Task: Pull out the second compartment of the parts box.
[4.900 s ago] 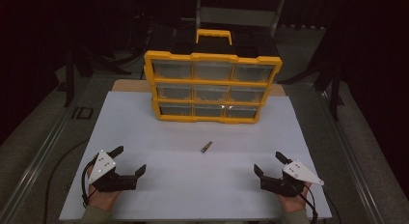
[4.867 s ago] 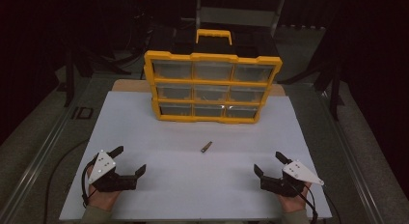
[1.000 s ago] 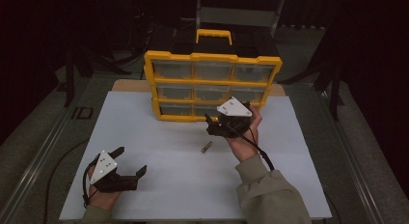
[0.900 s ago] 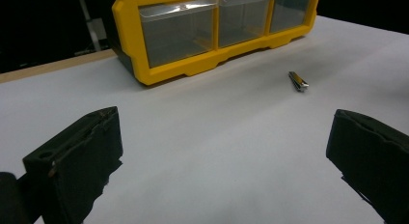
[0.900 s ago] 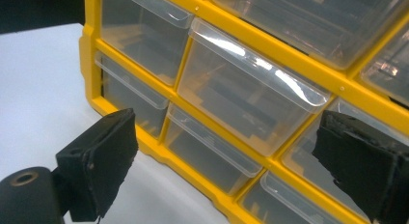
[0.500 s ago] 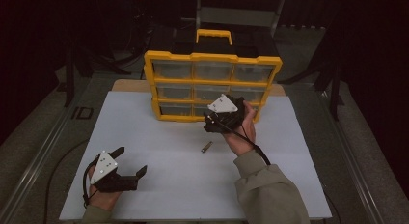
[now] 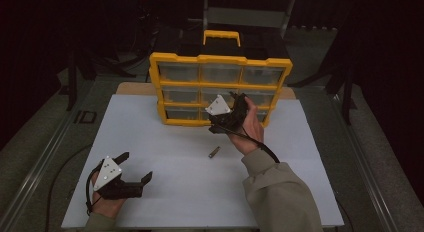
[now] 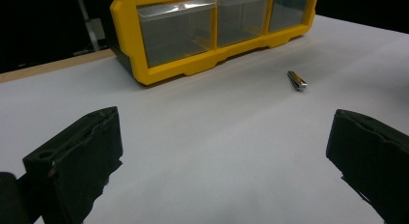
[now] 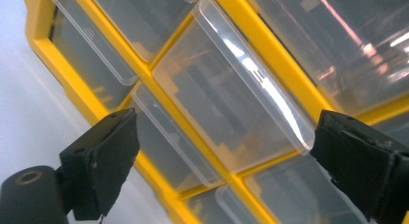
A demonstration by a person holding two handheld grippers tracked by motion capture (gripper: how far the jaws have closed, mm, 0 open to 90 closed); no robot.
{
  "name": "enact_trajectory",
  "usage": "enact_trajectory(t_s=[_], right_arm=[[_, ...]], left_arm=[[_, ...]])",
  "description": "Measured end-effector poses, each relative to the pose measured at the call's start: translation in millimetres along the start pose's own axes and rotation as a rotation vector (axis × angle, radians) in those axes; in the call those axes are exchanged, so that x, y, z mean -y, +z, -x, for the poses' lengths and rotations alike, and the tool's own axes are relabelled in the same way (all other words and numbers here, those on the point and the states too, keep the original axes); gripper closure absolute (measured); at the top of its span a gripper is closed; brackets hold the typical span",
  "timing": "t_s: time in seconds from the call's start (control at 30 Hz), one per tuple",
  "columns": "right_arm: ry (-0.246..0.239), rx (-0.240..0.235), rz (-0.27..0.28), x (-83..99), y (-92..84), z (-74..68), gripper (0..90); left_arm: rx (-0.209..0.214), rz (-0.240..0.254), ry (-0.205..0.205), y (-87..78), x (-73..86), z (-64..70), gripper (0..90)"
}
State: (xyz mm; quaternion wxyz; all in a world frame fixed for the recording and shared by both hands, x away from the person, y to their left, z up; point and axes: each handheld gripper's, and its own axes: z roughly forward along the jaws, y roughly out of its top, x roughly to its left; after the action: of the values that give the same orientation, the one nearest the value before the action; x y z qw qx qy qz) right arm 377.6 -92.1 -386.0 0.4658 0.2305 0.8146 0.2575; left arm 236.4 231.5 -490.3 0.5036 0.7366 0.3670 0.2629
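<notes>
The organiser (image 7: 220,89) has a smooth yellow plastic frame, and its clear plastic drawers (image 9: 231,103) are glossy with bright reflections. The desk (image 7: 165,157) carries a matt white sheet, seemingly paper, with a wood edge behind. A small shiny metal piece (image 8: 296,80) lies there; the jaws look matt black and slightly rough.

We seem to be in a dim workshop or lab: a yellow parts organizer (image 7: 220,92) on a white tabletop (image 7: 150,142), dark stands (image 7: 75,67) beyond it.

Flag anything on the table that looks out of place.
One small metal piece lies loose on the white table, apart from the yellow drawer cabinet. All drawers look closed. Nothing spilled or damaged shows.
</notes>
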Motion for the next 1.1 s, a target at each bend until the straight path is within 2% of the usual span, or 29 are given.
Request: enact_trajectory(t_s=[0.23,0.37,0.63,0.87,1.1], right_arm=[[-0.138,0.055,-0.001,-4.3,4.9,-4.0,9.1],[-0.194,0.068,-0.002,-5.3,7.1,-3.4,11.5],[-0.337,0.137,-0.010,-7.6,11.7,-3.1,11.7],[-0.418,0.196,-0.006,-11.5,12.6,-0.6,12.8],[-0.506,0.274,0.009,-16.1,10.5,3.3,13.4]], left_arm=[[0.001,-0.004,0.002,0.5,0.1,0.8,0.0],[0.003,-0.006,0.003,0.7,0.1,1.0,0.0],[0.005,-0.008,0.005,0.9,0.1,1.0,0.0],[0.007,-0.009,0.006,1.3,0.2,1.1,0.0],[0.007,-0.010,0.007,1.5,0.3,1.6,0.0]])
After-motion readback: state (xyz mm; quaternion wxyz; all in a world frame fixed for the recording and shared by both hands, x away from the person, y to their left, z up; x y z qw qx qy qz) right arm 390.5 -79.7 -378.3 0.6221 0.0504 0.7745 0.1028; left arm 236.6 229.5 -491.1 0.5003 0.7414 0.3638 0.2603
